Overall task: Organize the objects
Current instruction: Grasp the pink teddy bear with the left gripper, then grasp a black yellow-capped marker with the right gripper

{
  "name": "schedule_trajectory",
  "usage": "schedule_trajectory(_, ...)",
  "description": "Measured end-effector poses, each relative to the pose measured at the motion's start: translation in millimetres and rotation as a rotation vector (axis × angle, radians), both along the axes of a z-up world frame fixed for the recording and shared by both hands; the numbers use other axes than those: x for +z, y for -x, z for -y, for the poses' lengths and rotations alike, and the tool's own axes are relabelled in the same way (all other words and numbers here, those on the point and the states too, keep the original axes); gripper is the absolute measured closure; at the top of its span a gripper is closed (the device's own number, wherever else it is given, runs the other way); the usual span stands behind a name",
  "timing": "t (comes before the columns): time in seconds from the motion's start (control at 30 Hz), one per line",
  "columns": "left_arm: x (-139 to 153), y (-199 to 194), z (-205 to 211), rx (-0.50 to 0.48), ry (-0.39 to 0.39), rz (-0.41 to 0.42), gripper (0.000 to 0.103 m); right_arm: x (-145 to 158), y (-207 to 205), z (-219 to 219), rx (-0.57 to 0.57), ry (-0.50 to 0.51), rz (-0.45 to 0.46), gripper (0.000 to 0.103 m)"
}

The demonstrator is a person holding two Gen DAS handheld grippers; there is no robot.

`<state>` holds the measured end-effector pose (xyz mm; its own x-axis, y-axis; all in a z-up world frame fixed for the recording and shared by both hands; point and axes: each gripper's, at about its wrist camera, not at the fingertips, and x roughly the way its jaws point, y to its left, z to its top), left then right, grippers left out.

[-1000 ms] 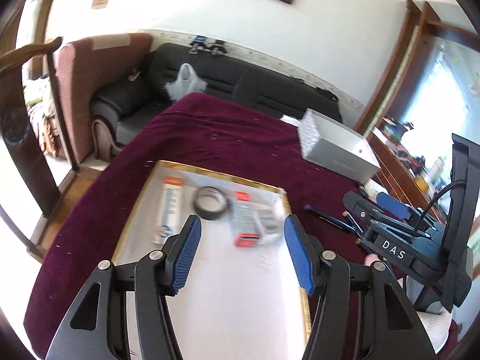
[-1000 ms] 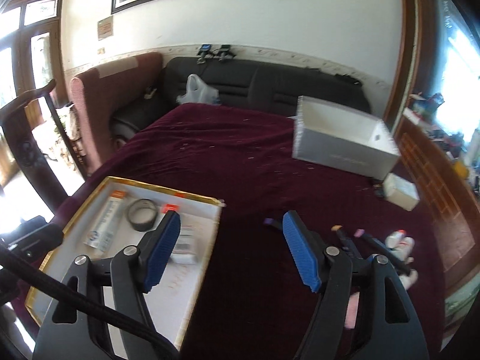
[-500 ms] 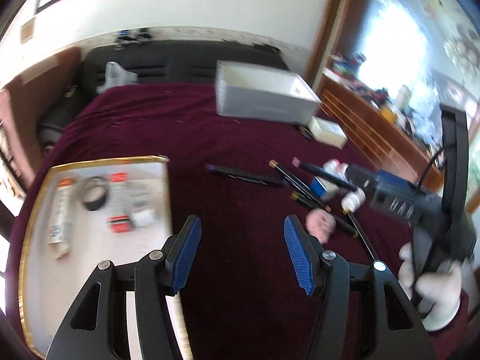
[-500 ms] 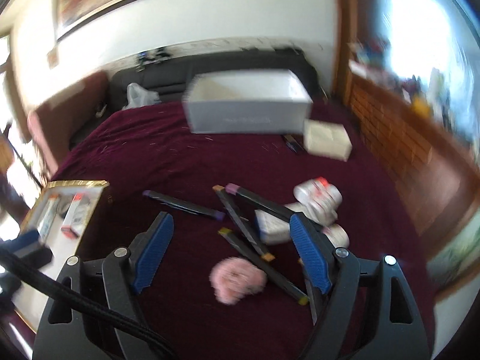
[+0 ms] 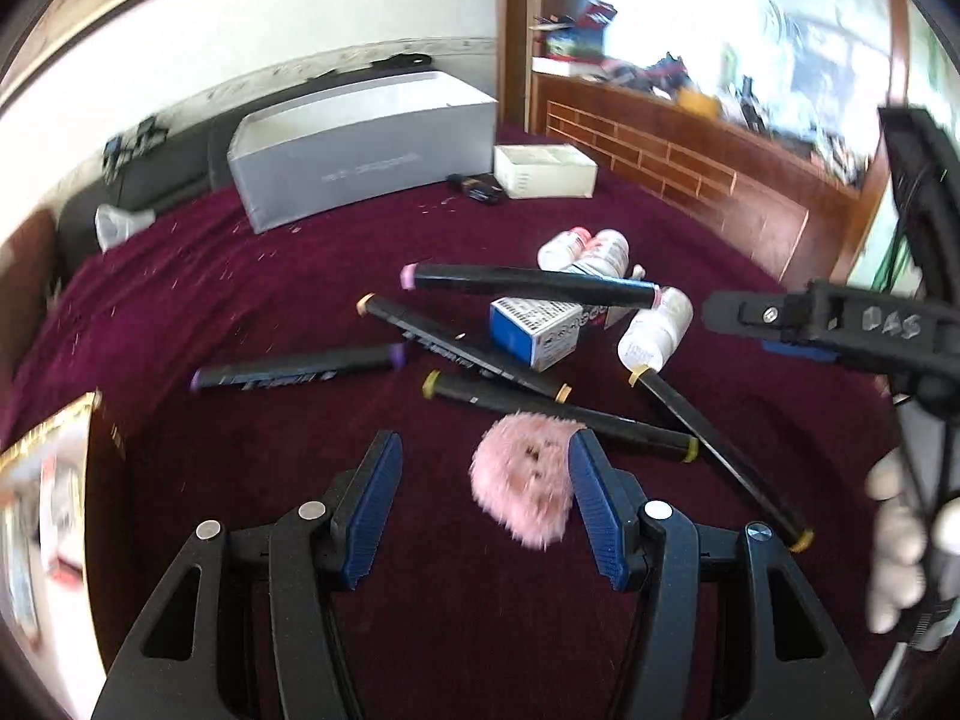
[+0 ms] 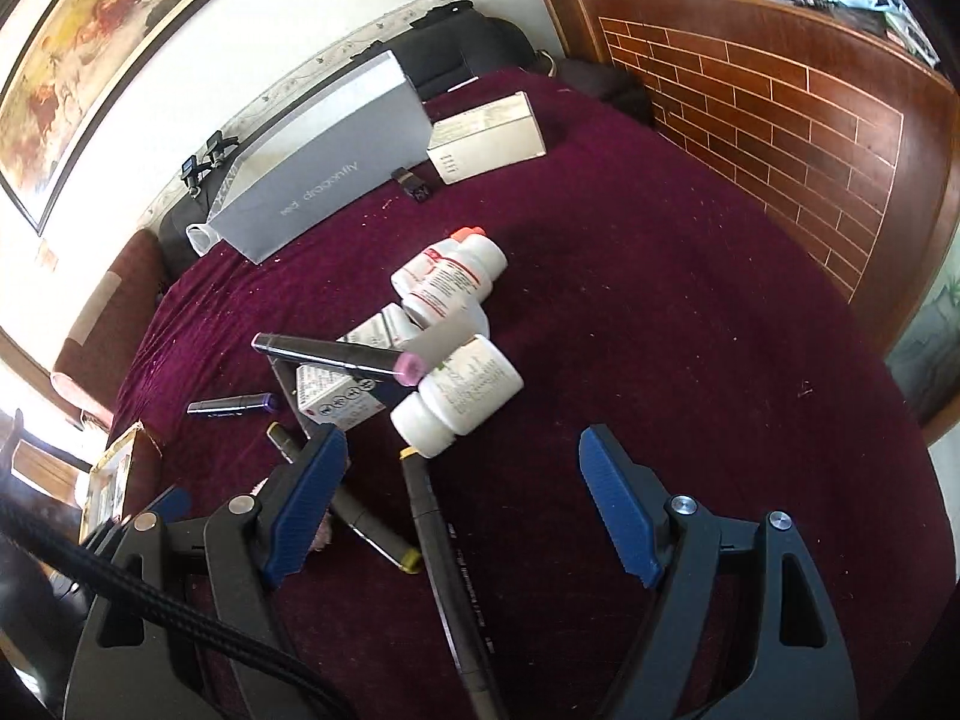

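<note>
The left gripper (image 5: 483, 483) was half spread and pinched nothing; one pink fluffy ball (image 5: 523, 489) lay on the dark red cloth (image 5: 240, 300) between its blue pads, just beside the right pad, and whether it touched that pad I cannot tell. The right gripper (image 6: 459, 492) was spread wide after its jaws had just been opening, and it also held nothing; one black marker with a yellow cap (image 6: 447, 558) lay on the cloth between its jaws. In the left wrist view five black markers were counted: one with pink caps (image 5: 528, 283) resting on top of the pile, one with purple caps (image 5: 297, 367), two with yellow caps (image 5: 465, 348) crossing each other, and one more with yellow ends (image 5: 720, 459) at the right. One small blue and white carton (image 5: 531, 333) lay under the pink-capped marker. Three white pill bottles (image 6: 459, 399) were seen in the right wrist view, two of them side by side with orange lids (image 6: 447, 273). Farther away stood one grey shoe box (image 5: 366, 147), one small white box (image 5: 543, 171) beside it, and one small dark thing (image 5: 477, 187) between them. At the left edge one tray with a gold rim (image 5: 45, 438) was partly seen. The right gripper's body (image 5: 840, 324) and a hand in a white glove (image 5: 900, 558) showed at the right of the left wrist view.
</note>
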<state>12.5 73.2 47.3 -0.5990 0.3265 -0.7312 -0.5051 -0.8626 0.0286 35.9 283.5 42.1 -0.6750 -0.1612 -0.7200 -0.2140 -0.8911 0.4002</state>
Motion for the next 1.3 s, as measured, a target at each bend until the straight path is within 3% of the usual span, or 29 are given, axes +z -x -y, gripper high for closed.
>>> schedule_trajectory(0.2,-27,10,-25,-0.045,0.039,0.073,0.048,-7,5,-2,0.01,0.017,0.017,0.023)
schedule_trajectory(0.27,-33,6,-27,-0.052,0.043,0.104,0.068,-9,5,1,0.021,0.011,0.023,0.023)
schedule_trajectory(0.3,-33,5,-25,-0.057,0.032,0.117,0.068,-10,5,2,0.026,0.01,0.025,0.023)
schedule_trajectory(0.47,-13,-8,4,-0.029,-0.048,0.126,0.07,-10,-1,14,0.083,-0.047,0.053,0.023)
schedule_trajectory(0.53,0,-18,19,-0.023,-0.074,0.111,0.07,-12,-8,25,0.131,-0.118,0.067,0.024)
schedule_trajectory(0.67,21,-37,47,-0.016,-0.119,0.093,0.069,-17,-27,47,0.197,-0.305,0.093,0.041)
schedule_trajectory(0.73,25,-43,60,-0.008,-0.141,0.101,0.069,-22,-34,52,0.216,-0.358,0.117,0.044)
schedule_trajectory(0.8,25,-48,70,0.004,-0.154,0.108,0.069,-27,-36,54,0.225,-0.383,0.141,0.053)
schedule_trajectory(0.83,25,-50,75,0.012,-0.159,0.113,0.069,-31,-34,54,0.229,-0.387,0.159,0.061)
schedule_trajectory(1.0,20,-55,92,0.051,-0.196,0.141,0.069,-32,-17,58,0.225,-0.392,0.167,0.066)
schedule_trajectory(1.13,20,-63,106,0.073,-0.212,0.14,0.069,-30,-9,59,0.223,-0.387,0.161,0.088)
schedule_trajectory(1.3,26,-73,125,0.09,-0.233,0.11,0.069,-27,-30,42,0.205,-0.238,0.15,0.091)
